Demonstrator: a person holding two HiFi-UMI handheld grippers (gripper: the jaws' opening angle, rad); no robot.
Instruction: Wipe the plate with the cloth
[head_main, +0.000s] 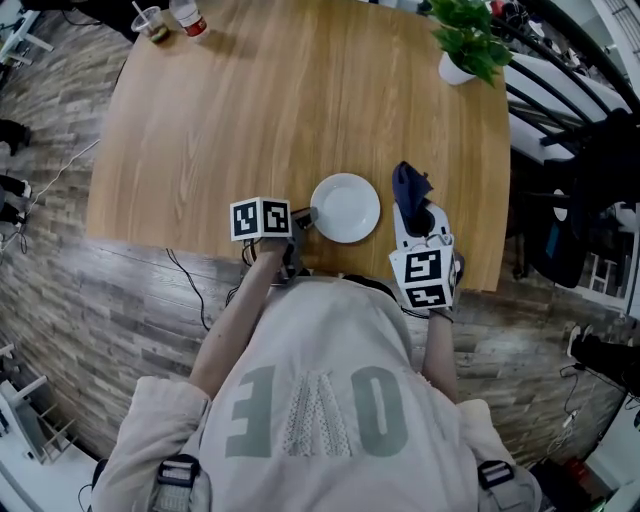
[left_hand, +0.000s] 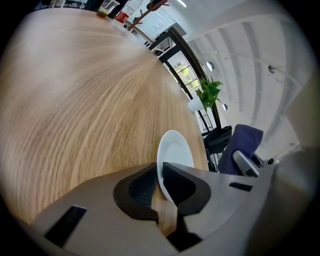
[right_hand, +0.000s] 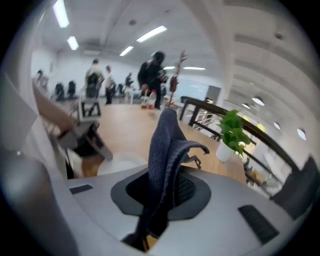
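Observation:
A white plate lies near the front edge of the wooden table. My left gripper is at the plate's left rim, and in the left gripper view its jaws pinch the rim of the plate. My right gripper is to the right of the plate, shut on a dark blue cloth. In the right gripper view the cloth stands up out of the closed jaws, with the plate low on the left behind it.
A potted plant stands at the table's far right corner. A cup and a bottle are at the far left corner. Chairs and a black railing sit to the right of the table.

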